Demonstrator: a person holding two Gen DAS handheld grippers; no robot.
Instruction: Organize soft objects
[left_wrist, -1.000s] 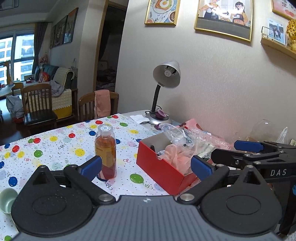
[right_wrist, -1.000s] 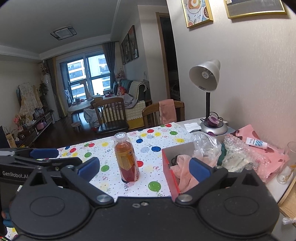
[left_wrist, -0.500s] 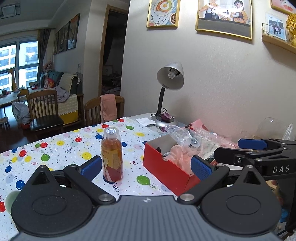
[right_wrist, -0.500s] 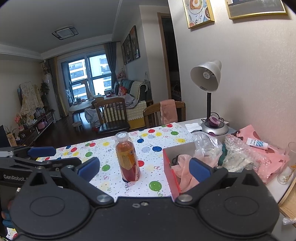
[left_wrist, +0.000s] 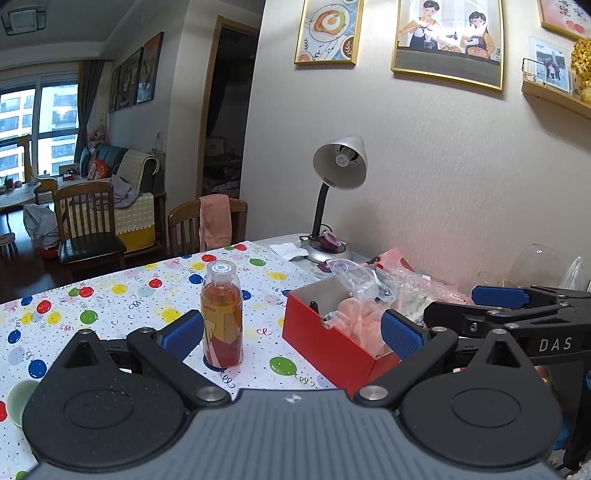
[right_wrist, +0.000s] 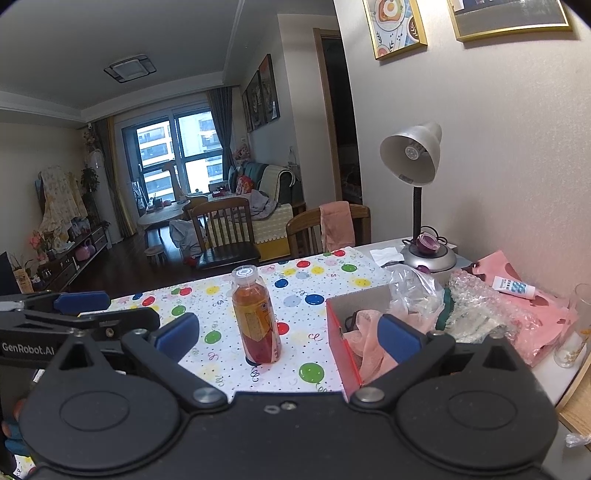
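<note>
A red box (left_wrist: 332, 341) (right_wrist: 341, 354) stands on the dotted tablecloth, holding pink soft fabric (left_wrist: 356, 319) (right_wrist: 369, 343) and a clear plastic bag (left_wrist: 356, 275) (right_wrist: 415, 291). Bubble wrap (right_wrist: 476, 302) and a pink bag (right_wrist: 532, 314) lie to its right. My left gripper (left_wrist: 291, 332) hovers open above the table's near side, with nothing between its fingers. My right gripper (right_wrist: 288, 334) is open and empty too, beside the left one. In the left wrist view the right gripper (left_wrist: 517, 310) shows at the right edge; in the right wrist view the left gripper (right_wrist: 74, 314) shows at the left edge.
A bottle of orange-red drink (left_wrist: 221, 314) (right_wrist: 256, 317) stands left of the box. A desk lamp (left_wrist: 332, 192) (right_wrist: 417, 192) sits at the table's far end by the wall. A green cup (left_wrist: 18, 400) is at the near left. Wooden chairs (right_wrist: 225, 232) stand beyond the table.
Both grippers have shifted slightly, so the bottle and box sit a little further right in the left wrist view. Nothing was grasped or released.
</note>
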